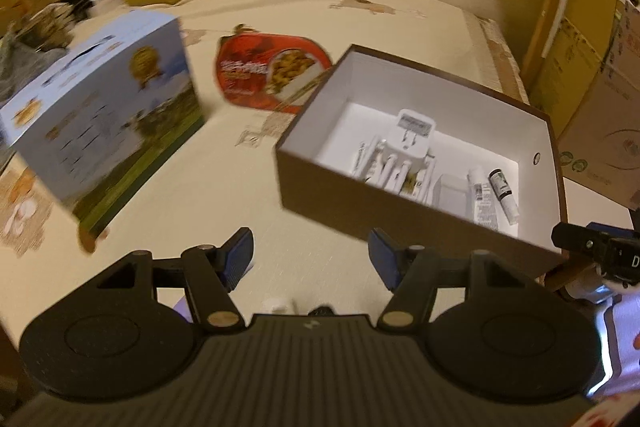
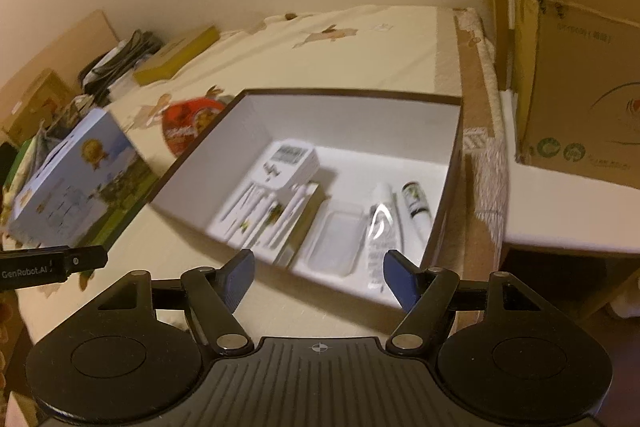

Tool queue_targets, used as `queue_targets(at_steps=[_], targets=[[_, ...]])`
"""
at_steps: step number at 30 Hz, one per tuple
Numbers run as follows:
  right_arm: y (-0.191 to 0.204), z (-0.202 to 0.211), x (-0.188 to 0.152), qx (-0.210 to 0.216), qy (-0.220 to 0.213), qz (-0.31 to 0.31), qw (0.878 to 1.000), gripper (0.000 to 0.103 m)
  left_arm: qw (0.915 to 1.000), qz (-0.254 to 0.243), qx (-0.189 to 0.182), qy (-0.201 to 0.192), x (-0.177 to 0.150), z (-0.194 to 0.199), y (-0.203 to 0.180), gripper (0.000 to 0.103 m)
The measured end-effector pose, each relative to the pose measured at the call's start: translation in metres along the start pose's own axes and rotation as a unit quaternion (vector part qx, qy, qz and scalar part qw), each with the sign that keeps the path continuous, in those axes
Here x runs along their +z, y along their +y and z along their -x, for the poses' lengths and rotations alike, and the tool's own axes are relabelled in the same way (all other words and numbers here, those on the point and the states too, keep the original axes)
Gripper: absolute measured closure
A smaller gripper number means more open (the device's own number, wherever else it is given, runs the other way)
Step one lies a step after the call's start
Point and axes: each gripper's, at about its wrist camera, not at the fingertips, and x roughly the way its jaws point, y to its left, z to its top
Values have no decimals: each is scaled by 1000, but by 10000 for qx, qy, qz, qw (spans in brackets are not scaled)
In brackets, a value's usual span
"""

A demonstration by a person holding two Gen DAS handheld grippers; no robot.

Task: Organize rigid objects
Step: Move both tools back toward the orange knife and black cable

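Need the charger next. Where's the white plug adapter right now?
The white plug adapter is inside the brown box, toward its far left part in the right wrist view, resting on the white packet of sticks, left of the two tubes.

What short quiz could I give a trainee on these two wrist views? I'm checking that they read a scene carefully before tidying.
1. True or false: the brown box has its lid on.
2. Multiple choice: what lies just beyond the brown box on the bed? A) a red snack bag B) a kettle C) a shoe
3. Short answer: is anything held between the fingers of the left gripper or the right gripper?

Key
1. False: it is open, with a white charger and two tubes lying inside.
2. A
3. No: both stand open with nothing between the pads.
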Motion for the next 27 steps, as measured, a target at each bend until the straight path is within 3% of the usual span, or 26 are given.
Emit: queue_targets(at_steps=[14,17,27], targets=[[66,50,-55,409,352,637,9965,35,9987,382,327,118,-79,79,24,43],[75,57,-68,484,434,681,9956,35,9986,461,247,94,-92,90,30,43],[88,45,-108,386,751,944,9919,35,9978,448,352,324,-130,87,38,43]])
